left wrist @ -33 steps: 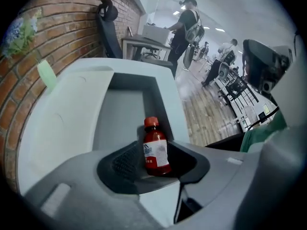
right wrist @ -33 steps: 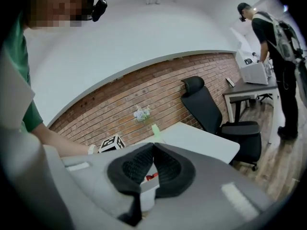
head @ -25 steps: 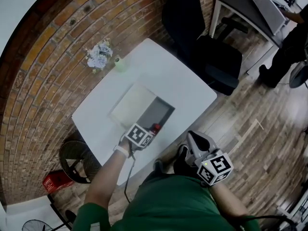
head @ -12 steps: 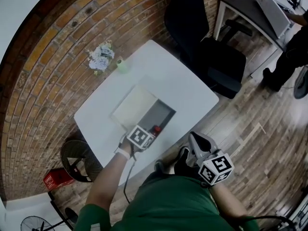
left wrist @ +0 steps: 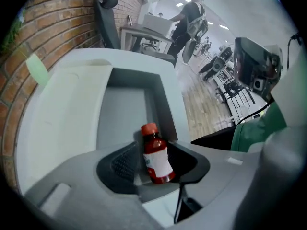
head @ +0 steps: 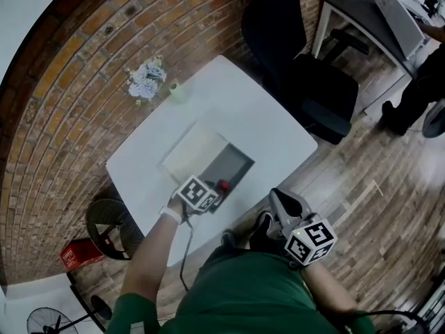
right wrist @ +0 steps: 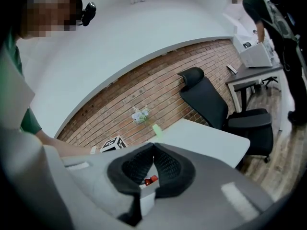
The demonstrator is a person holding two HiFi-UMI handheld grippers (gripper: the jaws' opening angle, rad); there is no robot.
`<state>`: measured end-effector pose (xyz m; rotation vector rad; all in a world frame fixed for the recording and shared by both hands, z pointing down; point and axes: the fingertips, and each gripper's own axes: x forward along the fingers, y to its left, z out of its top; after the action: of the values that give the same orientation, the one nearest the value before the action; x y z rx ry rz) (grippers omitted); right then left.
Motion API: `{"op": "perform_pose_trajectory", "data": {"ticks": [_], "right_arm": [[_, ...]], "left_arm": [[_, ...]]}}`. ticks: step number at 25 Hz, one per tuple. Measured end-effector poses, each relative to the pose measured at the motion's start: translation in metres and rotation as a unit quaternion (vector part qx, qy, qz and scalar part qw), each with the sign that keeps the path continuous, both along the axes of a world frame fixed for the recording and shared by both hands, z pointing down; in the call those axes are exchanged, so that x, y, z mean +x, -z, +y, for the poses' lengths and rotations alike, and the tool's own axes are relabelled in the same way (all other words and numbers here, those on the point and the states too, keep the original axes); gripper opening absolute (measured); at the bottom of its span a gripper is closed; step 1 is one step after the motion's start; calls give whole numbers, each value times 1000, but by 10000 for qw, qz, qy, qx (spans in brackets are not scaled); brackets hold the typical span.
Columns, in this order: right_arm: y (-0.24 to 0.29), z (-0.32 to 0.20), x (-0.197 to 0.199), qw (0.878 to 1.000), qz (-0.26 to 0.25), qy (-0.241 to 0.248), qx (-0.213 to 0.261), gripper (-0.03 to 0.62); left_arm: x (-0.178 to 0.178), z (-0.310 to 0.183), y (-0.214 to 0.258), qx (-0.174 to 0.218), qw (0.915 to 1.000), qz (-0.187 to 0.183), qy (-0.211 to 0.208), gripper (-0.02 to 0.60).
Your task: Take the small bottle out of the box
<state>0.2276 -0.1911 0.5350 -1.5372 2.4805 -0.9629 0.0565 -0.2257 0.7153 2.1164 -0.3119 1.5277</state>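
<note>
No readable text, white label on the small bottle (left wrist: 156,155) too blurred

Head view looks steeply down on the white table (head: 264,117). Left gripper view sits close over the box (left wrist: 160,95); right gripper view, back at 5 o'clock, shares the table.

Left tool (left wrist: 154,163) pointing steeply down over the surface's (head: 264,124) near edge, jaws just closed further onto small bottle (left wrist: 156,152), right tool (right wrist: 153,150) off the surface, jaws together.
</note>
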Motion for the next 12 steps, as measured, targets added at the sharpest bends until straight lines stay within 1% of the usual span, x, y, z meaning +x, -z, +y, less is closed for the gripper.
{"op": "perform_pose_trajectory", "data": {"ticks": [2,4,9,12], "right_arm": [[-1,-1,3,10000,2,-15,-21,3],[-3,-2,5,10000,-6,-42,-51,3],[-5,-4,9,9999,-68,-108,-94,3],[-8,-4,13,9997,-112,-163,-150,3]], "left_arm": [[7,-12,5,22,9997,112,198,195],[12,-17,2,-78,9994,71,321,195],[26,-14,-19,-365,9986,-218,330,201],[28,-11,-33,-359,9974,-612,159,190]]}}
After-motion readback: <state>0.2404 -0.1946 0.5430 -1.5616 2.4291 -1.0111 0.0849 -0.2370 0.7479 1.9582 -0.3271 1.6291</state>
